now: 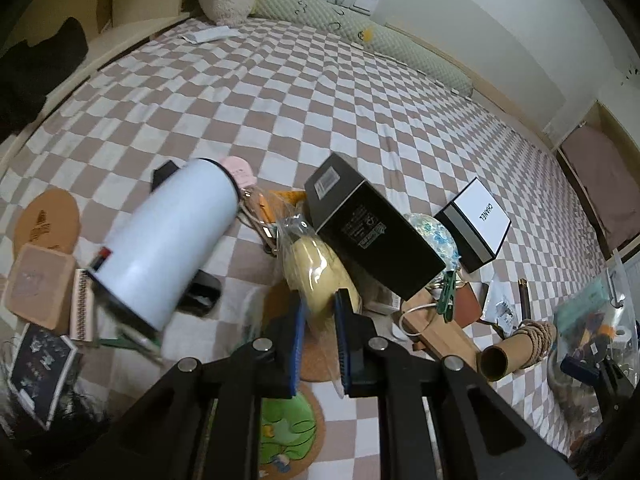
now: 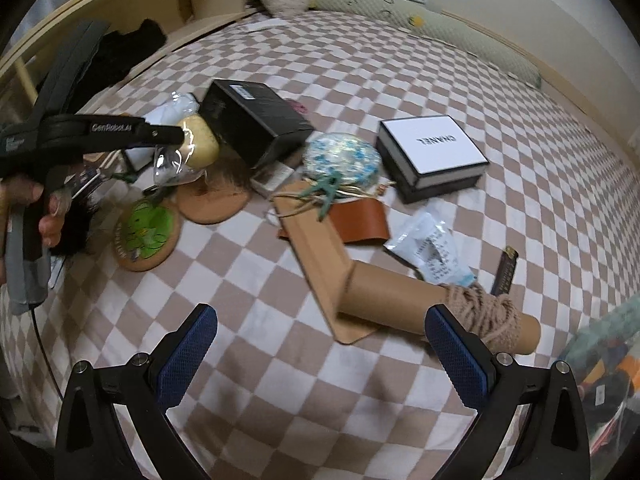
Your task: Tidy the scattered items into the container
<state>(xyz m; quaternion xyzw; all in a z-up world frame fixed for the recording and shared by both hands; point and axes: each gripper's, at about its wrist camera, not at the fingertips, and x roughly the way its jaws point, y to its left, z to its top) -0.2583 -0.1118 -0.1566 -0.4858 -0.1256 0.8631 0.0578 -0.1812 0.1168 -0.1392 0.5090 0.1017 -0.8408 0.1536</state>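
Observation:
My left gripper [image 1: 320, 302] is shut on a yellow soft item in a clear plastic bag [image 1: 316, 264], its blue pads pinching the bag's lower end. In the right wrist view the same gripper [image 2: 176, 138] comes in from the left in a person's hand [image 2: 44, 216], with the bagged yellow item [image 2: 200, 146] at its tip, beside a black box [image 2: 256, 124]. My right gripper [image 2: 320, 320] stands open over the checkered bedspread [image 2: 260, 280], nothing between its fingers. A cardboard tube wound with twine [image 2: 400, 304] lies just beyond its right finger [image 2: 448, 340].
Scattered on the bed: a white tumbler [image 1: 168, 240], black-and-white box [image 2: 432, 152], round blue-flowered item [image 2: 344, 156], green clip [image 2: 326, 196], brown leather piece [image 2: 360, 220], cork coasters [image 2: 146, 236], white pouch [image 2: 432, 248]. A see-through container with items [image 2: 604, 364] sits at the right edge.

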